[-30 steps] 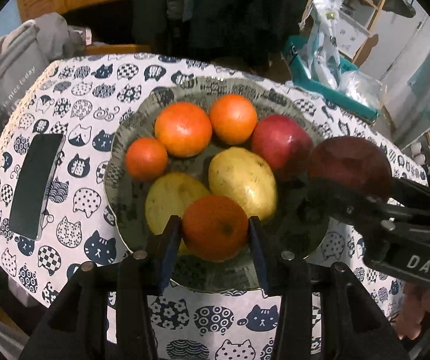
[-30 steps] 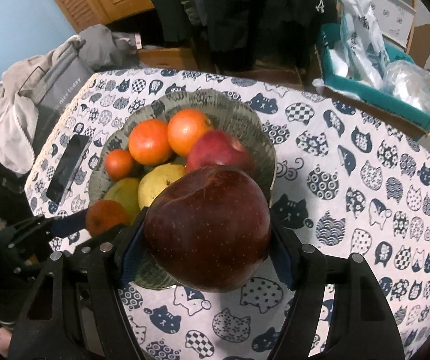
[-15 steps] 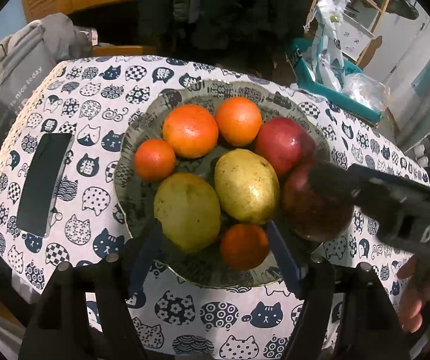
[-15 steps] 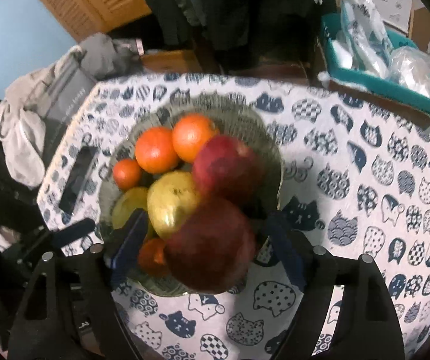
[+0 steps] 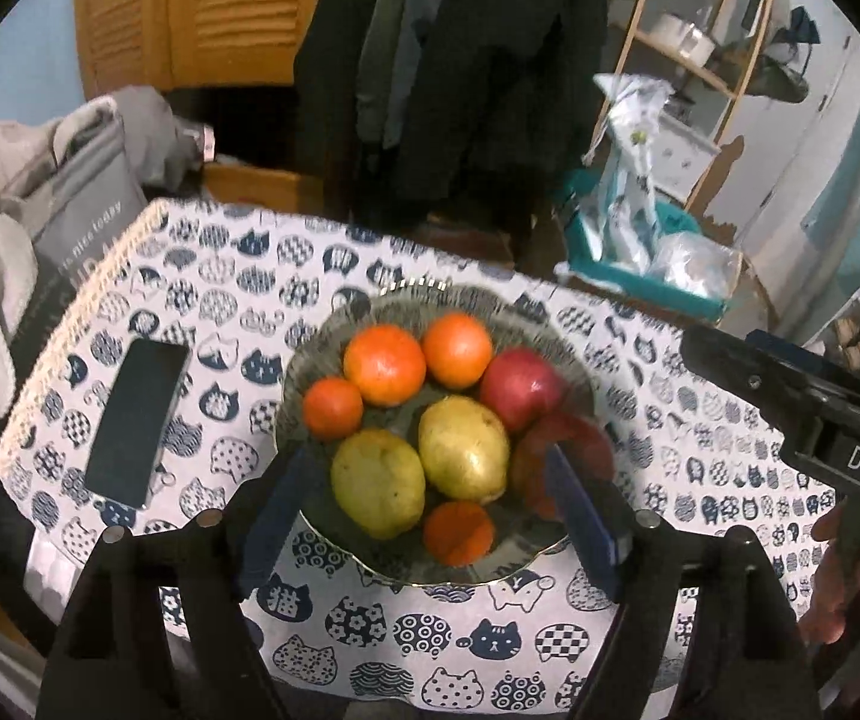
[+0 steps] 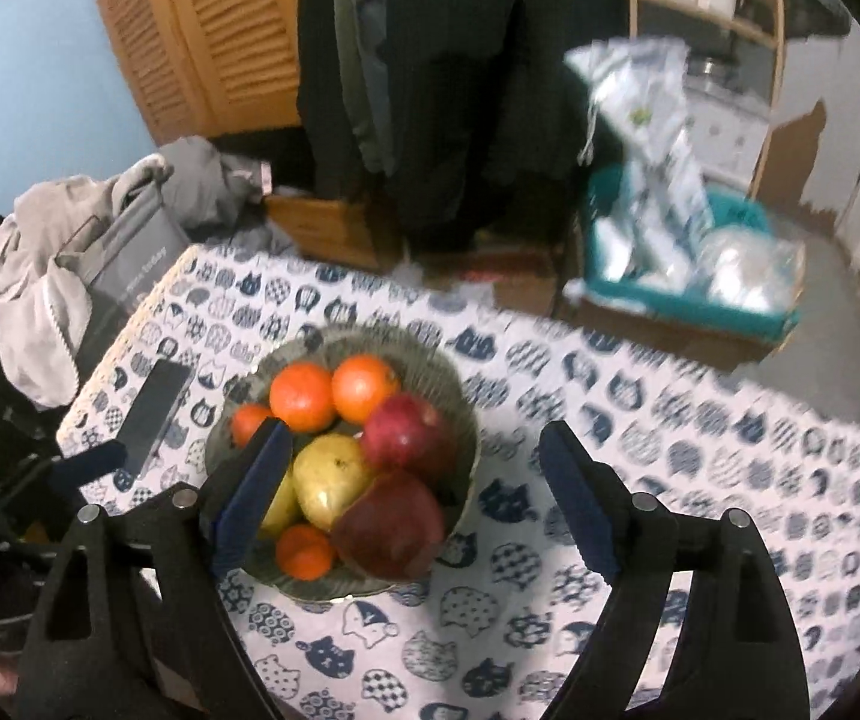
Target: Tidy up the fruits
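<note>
1. On the cat-print tablecloth (image 5: pixel 321 276), the grey bowl (image 5: pixel 303 372) sits near centre and carries all eight fruits, so the organizing looks essentially finished.
2. At 4 o'clock in the bowl, the dark red apple (image 6: pixel 390 531) was clamped in the right gripper (image 6: pixel 414 492) a second ago; it now rests against the other red apple (image 6: pixel 408 438), and that gripper is spread wide and empty, pulled back.
3. At 6 o'clock, the small orange (image 5: pixel 458 533), released half a second ago, lies free beside the two pears (image 5: pixel 420 468); the left gripper (image 5: pixel 423 504) is likewise agape, holding nothing.
4. At 9 o'clock a dark phone (image 5: pixel 135 420) lies apart from the bowl; the 3 o'clock side offers bare cloth, and both grippers have room to withdraw toward 6.
</note>
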